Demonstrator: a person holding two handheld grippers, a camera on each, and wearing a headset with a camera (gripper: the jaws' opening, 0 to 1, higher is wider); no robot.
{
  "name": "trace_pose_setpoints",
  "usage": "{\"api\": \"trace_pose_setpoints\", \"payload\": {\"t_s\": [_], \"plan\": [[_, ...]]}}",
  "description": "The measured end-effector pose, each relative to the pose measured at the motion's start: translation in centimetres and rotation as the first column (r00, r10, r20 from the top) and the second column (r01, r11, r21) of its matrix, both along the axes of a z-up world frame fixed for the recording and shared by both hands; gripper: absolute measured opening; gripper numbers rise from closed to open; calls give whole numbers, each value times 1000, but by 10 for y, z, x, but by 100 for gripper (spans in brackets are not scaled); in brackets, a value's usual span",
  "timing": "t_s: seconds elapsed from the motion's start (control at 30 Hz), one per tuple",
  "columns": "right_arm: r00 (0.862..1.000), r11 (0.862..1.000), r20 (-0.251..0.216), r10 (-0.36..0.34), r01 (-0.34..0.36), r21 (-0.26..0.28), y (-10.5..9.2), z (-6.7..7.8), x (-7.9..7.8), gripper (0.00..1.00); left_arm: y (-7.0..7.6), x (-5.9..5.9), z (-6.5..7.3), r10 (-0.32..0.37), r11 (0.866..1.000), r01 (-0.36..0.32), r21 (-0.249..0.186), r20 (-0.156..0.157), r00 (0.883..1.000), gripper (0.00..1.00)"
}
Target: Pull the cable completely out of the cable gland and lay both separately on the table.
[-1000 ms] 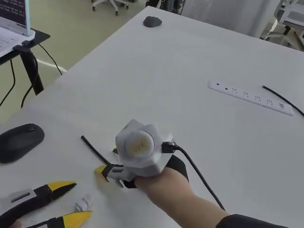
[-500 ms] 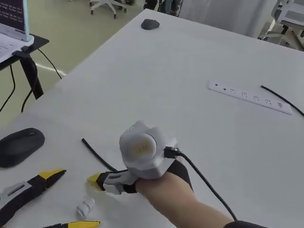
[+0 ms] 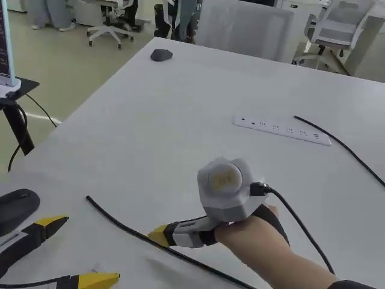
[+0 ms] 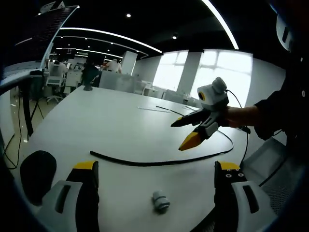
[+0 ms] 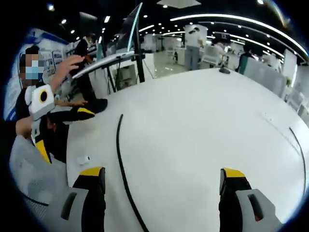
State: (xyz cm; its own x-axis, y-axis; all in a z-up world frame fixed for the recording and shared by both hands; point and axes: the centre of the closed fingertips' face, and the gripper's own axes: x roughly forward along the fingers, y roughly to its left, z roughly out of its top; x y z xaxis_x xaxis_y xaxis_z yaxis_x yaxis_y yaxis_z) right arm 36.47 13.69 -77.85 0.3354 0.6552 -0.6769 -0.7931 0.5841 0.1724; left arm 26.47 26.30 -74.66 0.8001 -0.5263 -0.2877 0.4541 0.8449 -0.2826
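The black cable (image 3: 120,221) lies loose in a long curve on the white table (image 3: 180,120). It also appears in the left gripper view (image 4: 145,163) and the right gripper view (image 5: 119,159). The small white cable gland (image 4: 161,201) lies apart from it, close in front of my left gripper (image 4: 157,166), which is open and holds nothing. The right gripper view has the gland (image 5: 83,158) left of the cable. My right gripper (image 5: 161,175) is open and hovers just above the cable's middle (image 3: 161,236), gripping nothing. The left gripper (image 3: 81,250) sits at the bottom left of the head view.
A black mouse (image 3: 15,205) lies left of the left gripper, near the table edge. A white power strip (image 3: 281,130) and another black cable (image 3: 343,147) lie further back on the right. A dark mouse (image 3: 161,55) sits at the far corner. Chairs stand behind the table.
The right gripper has drawn back to the right from the cable's left end, and a longer stretch of cable now lies bare on the table. The head camera has tilted up.
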Motion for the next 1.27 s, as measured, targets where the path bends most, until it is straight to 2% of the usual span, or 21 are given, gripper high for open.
{"api": "trace_pose_setpoints", "payload": {"t_s": [0.03, 0.07, 0.1, 0.13, 0.17, 0.23, 0.27, 0.33, 0.4, 0.47, 0.53, 0.63, 0.73, 0.8, 0.83, 0.87, 1.0, 1.07, 1.17, 1.23, 1.27], "plan": [[999, 999, -15, -36, 36, 12, -12, 5, 1, 100, -3, 2, 4, -9, 1000, 9, 9, -17, 1000, 100], [998, 998, -20, -65, 65, 14, -24, 9, 2, 100, -3, 4, 6, -7, 1000, 7, 5, -13, 1000, 100], [994, 994, -25, -107, 107, -3, -46, 12, 2, 100, -6, 6, 9, -12, 1000, 11, -17, -39, 999, 100], [991, 991, -31, -129, 128, -27, -62, 13, 1, 100, -12, 7, 15, -30, 997, 27, -67, -37, 999, 100], [984, 983, -27, -175, 173, -57, -88, 14, 3, 100, -12, 12, 19, -23, 998, 22, -56, -16, 1000, 100], [971, 970, -55, -235, 230, -84, -123, 14, 0, 100, -12, 15, 18, -17, 1000, 16, -26, -40, 999, 100], [956, 957, -81, -283, 276, -87, -147, 15, -5, 100, -13, 19, 19, -15, 1000, 16, 6, -41, 999, 100], [936, 938, -98, -338, 327, -115, -185, 18, -15, 100, -20, 22, 24, -29, 999, 30, 18, -47, 998, 100], [936, 936, -78, -344, 334, -114, -204, 24, -24, 100, -26, 21, 22, -49, 997, 53, 51, -75, 996, 100], [934, 929, -53, -352, 343, -136, -226, 29, -43, 100, -35, 14, 8, -65, 991, 83, 103, -165, 984, 100], [926, 919, -52, -375, 364, -149, -242, 26, -56, 100, -43, 14, 8, -73, 988, 90, 122, -138, 988, 100], [912, 906, -60, -406, 394, -153, -261, 18, -71, 100, -50, 15, 12, -73, 988, 89, 127, -128, 989, 100], [897, 896, -78, -435, 423, -133, -269, 14, -82, 100, -55, 19, 17, -61, 989, 77, 127, -126, 990, 100], [890, 892, -85, -449, 440, -108, -272, 14, -86, 100, -55, 19, 17, -40, 990, 61, 130, -160, 986, 100], [887, 890, -85, -454, 446, -92, -272, 16, -86, 100, -55, 16, 15, -32, 989, 60, 136, -200, 979, 100], [886, 889, -85, -456, 450, -82, -272, 17, -86, 100, -54, 14, 15, -21, 990, 51, 133, -222, 975, 100], [882, 885, -78, -465, 463, -44, -271, 22, -80, 100, -56, 14, 23, -24, 988, 48, 144, -165, 986, 100], [884, 887, -83, -461, 459, -37, -269, 23, -80, 100, -57, 12, 24, -20, 988, 47, 147, -177, 984, 100], [885, 888, -77, -459, 459, -19, -268, 27, -78, 100, -56, 10, 23, -11, 986, 39, 165, -169, 986, 100], [883, 887, -92, -460, 462, -2, -267, 28, -76, 100, -56, 9, 25, -8, 982, 34, 186, -139, 990, 100], [883, 886, -90, -461, 463, 1, -266, 29, -75, 100, -57, 8, 24, -8, 982, 36, 188, -147, 989, 100]]}}
